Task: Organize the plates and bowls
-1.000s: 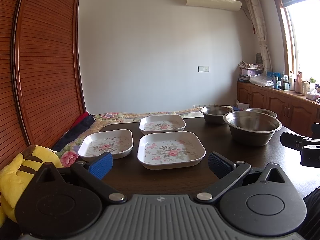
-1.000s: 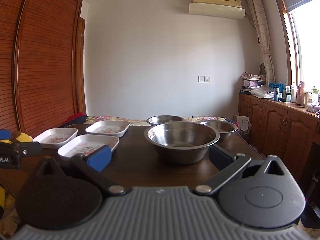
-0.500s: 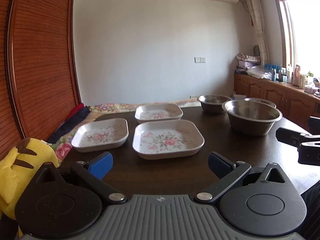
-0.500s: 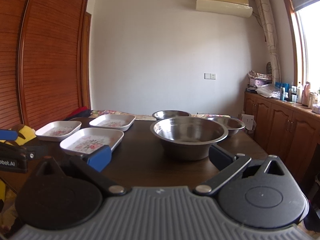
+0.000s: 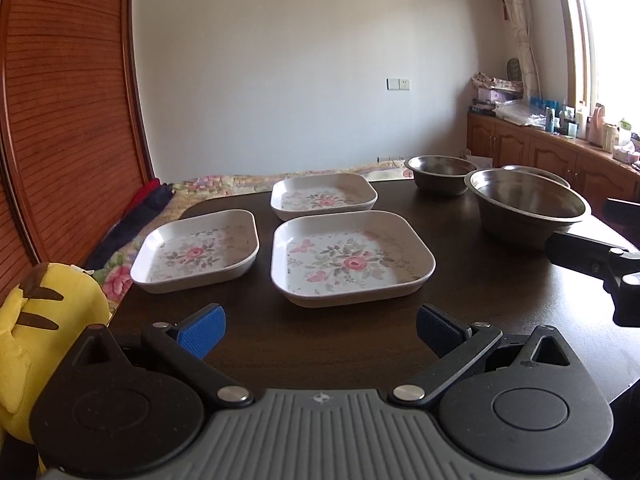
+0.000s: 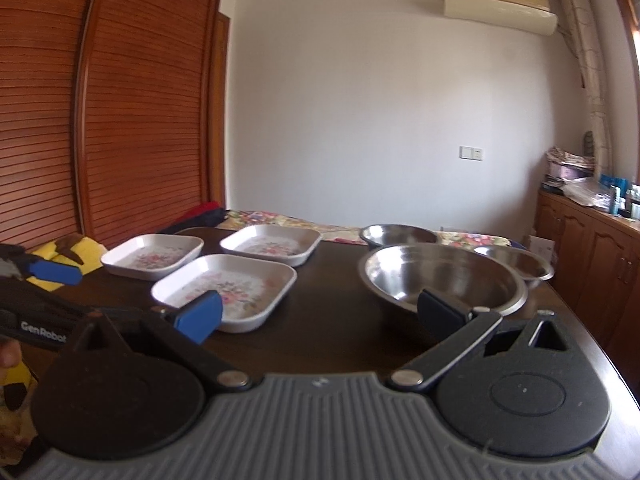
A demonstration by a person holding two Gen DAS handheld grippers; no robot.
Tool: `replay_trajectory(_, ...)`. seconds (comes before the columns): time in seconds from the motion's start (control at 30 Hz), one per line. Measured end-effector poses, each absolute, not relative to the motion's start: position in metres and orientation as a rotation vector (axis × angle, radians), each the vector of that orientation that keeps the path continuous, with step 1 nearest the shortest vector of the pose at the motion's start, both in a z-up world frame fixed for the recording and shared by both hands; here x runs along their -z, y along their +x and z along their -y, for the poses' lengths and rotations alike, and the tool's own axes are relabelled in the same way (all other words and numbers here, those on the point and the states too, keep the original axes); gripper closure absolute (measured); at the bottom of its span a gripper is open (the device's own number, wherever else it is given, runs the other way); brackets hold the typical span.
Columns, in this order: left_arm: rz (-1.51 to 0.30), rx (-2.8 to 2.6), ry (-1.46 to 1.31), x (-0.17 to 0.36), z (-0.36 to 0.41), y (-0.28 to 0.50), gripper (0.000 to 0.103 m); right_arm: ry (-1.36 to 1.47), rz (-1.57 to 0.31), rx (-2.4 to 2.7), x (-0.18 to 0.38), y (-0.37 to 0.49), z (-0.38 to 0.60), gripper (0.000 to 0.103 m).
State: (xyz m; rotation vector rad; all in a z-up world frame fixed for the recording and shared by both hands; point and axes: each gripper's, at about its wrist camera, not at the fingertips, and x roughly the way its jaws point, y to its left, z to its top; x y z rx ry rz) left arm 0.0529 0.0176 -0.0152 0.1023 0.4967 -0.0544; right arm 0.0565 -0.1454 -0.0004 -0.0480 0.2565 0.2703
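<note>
Nothing gripped yet, so we read this as the approach before the first pick. Far left, the left plate sits near the table edge, the far plate behind, the near plate centre, all three apart and flat. Our left gripper hovers low just short of the near plate, jaws spread wide, empty, levelled at its near rim. To do it well: slide one finger under that rim, pinch the lip squarely, lift flat and stack onto a neighbour; the shallow wall looks slippery. Right side: big steel bowl nearest, two smaller bowls behind it. Our right gripper is also wide and empty, right finger close to the big bowl's rim.
</note>
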Motion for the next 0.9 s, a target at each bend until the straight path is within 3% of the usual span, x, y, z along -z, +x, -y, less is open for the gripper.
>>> replay_trajectory(0.9, -0.541, 0.059, 0.191, 0.013, -0.044, 0.118, 0.0, -0.127, -0.337, -0.431, -0.006, 0.132, 0.104, 0.0)
